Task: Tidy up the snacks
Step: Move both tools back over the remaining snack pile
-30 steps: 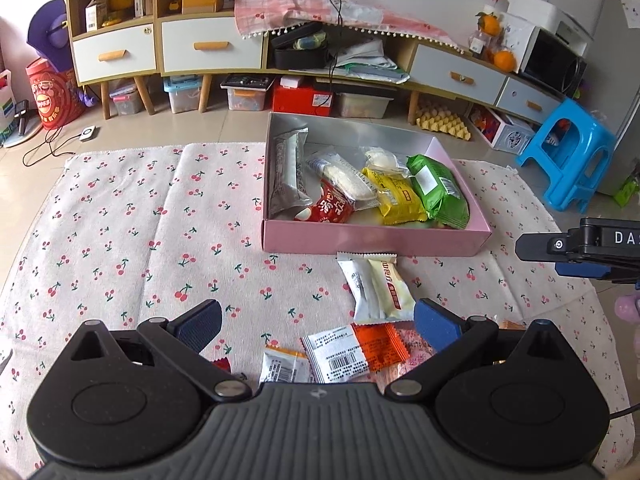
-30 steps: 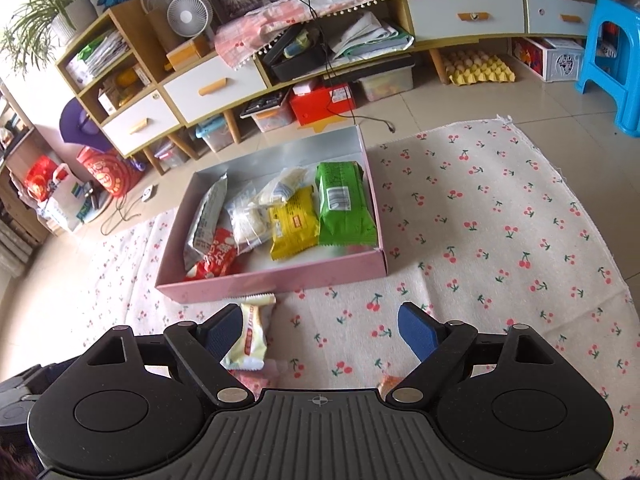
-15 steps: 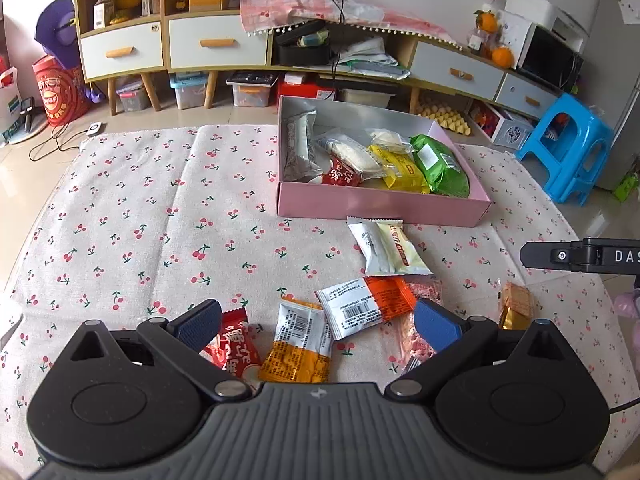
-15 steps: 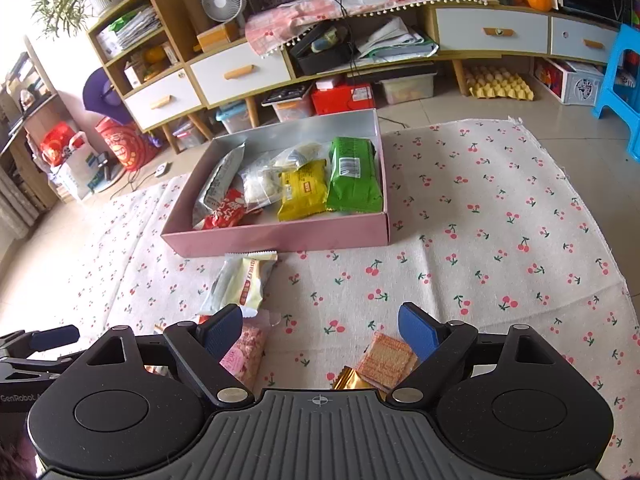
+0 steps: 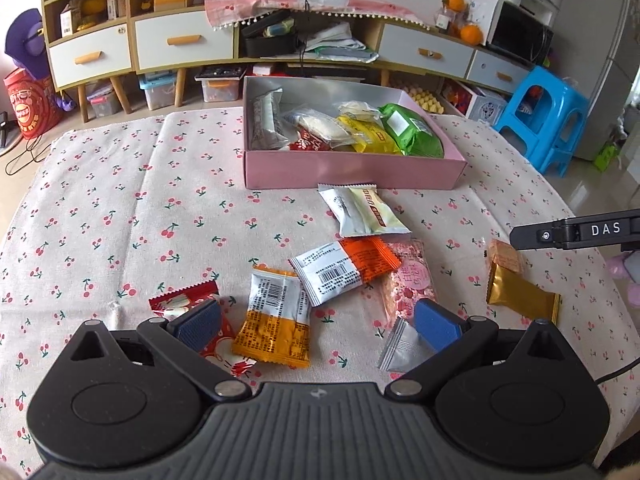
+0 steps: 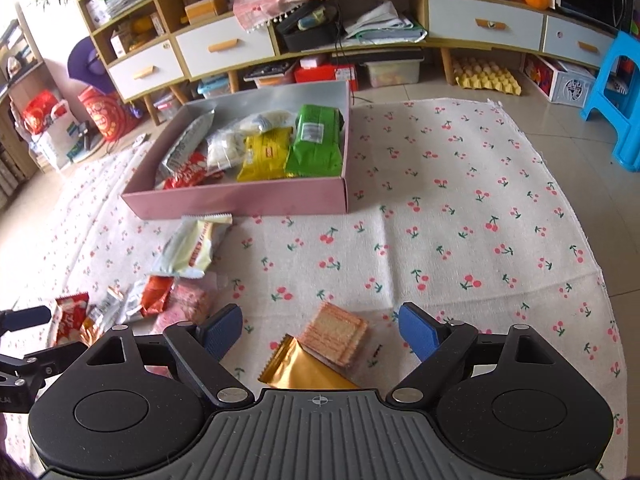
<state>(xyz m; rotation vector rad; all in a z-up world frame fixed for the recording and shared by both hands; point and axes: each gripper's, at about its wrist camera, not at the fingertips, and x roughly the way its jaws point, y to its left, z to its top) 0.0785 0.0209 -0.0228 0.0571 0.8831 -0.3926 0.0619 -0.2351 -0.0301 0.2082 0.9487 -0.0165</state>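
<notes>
Jaws spread wide on both tools, nothing between the pads. Left gripper (image 5: 316, 322) tilts down over a scatter of crinkly foil packets on the cherry-print cloth (image 5: 120, 208), a soft, creased fabric. Starting at the left: a red glossy packet (image 5: 180, 300) lies partly under the left blue pad, then an orange-and-white packet (image 5: 276, 320) flat between the pads, and an orange-and-white barcode packet (image 5: 344, 270) overlapping a pink translucent sachet (image 5: 408, 280). A small silver packet (image 5: 400, 348) peeks from under the right pad. Beyond them, a cream-and-white bar wrapper (image 5: 364, 216) lies just before the pink box (image 5: 352, 170), a shallow rectangular carton with a silvery lining, holding a grey pouch, clear bags, a yellow pack and a green pack (image 5: 412, 134).

Over to the right: the right gripper (image 6: 320, 330) also points steeply down, its ribbed blue pads standing either side of a gold foil wrapper (image 6: 304, 372) with a layered wafer block (image 6: 334, 332) sticking out of its torn end. Pads clear of it on both sides. Right of that, bare cloth.
</notes>
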